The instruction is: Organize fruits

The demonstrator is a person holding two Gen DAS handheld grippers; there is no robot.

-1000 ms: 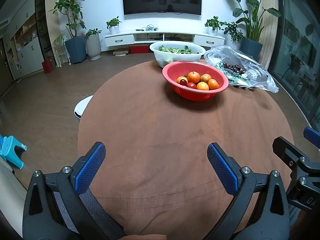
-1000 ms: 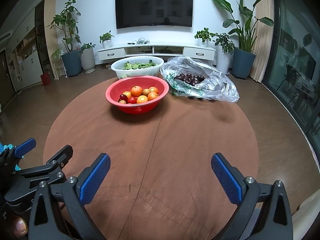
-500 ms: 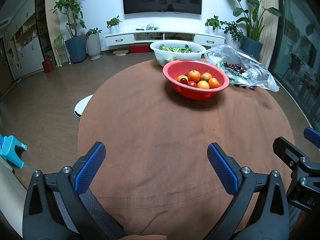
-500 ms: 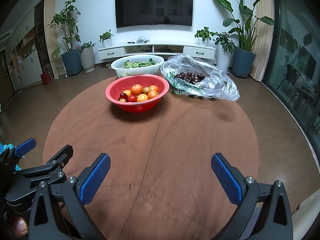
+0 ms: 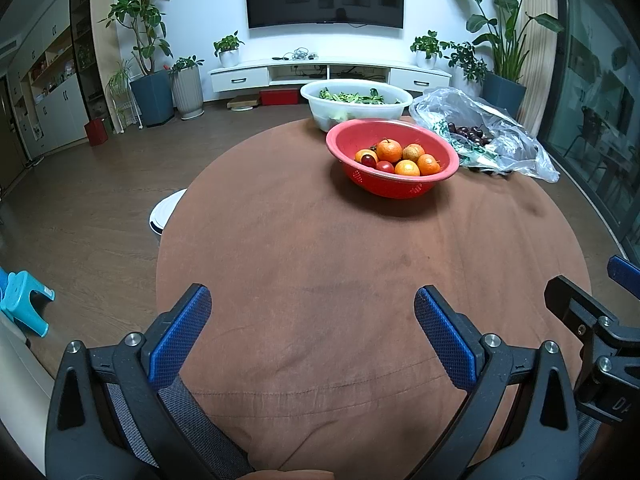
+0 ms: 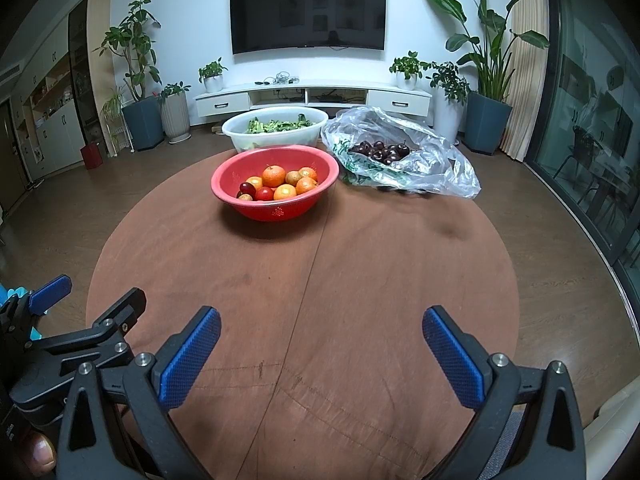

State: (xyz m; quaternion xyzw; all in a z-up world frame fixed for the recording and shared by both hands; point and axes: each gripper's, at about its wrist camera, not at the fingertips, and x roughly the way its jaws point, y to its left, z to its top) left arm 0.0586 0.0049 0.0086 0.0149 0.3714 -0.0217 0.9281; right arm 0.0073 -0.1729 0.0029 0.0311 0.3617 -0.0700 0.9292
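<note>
Both grippers hung low over the near edge of the round table (image 6: pixel 400 280), empty. The left gripper (image 5: pixel 312 328) and right gripper (image 6: pixel 320 344) each held their 2 fingers wide, probably ready for fruit. The red bowl (image 6: pixel 276 210) of oranges sat at 12 o'clock, the cherry bag (image 6: pixel 424 156) at 1 o'clock, well apart from both.

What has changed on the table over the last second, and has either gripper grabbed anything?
Almost nothing. In the right wrist view the red bowl and cherry bag sit a touch lower in frame, so that camera shifted slightly. The left gripper and right gripper stay open and empty over the brown tablecloth; the fruit and the white bowl are unmoved.
</note>
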